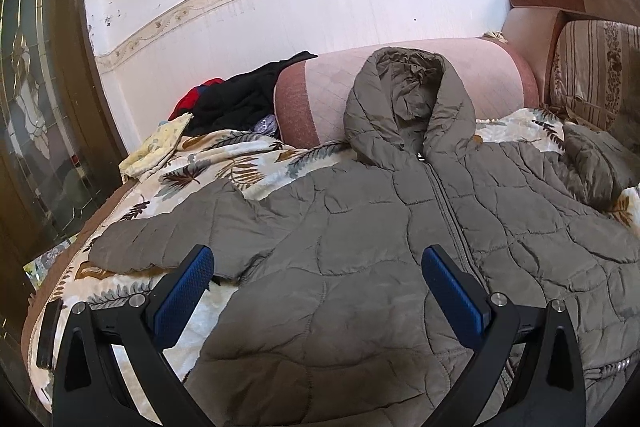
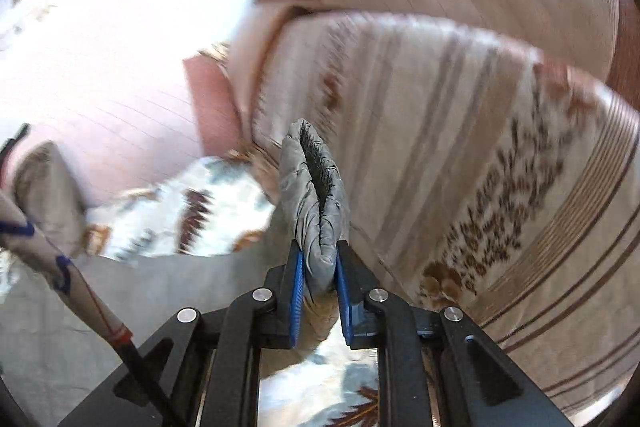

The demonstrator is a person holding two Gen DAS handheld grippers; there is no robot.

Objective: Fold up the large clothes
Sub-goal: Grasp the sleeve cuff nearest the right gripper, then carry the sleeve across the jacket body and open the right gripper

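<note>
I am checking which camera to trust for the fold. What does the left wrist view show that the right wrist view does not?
Only the left wrist view: the whole grey jacket laid flat, its hood against the pink sofa arm, a black and red clothes pile, and the open left gripper above the jacket.

Only the right wrist view: the right gripper shut on the jacket's cuff, and a striped floral cushion.

Both: jacket and the leaf-print blanket.

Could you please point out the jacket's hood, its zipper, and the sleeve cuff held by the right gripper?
hood (image 1: pixel 404 103): left wrist view, on its quilted lining.
zipper (image 1: pixel 442 203): left wrist view, mid-chest stretch.
sleeve cuff (image 2: pixel 316 211): right wrist view, bunched fabric above the pads.
</note>
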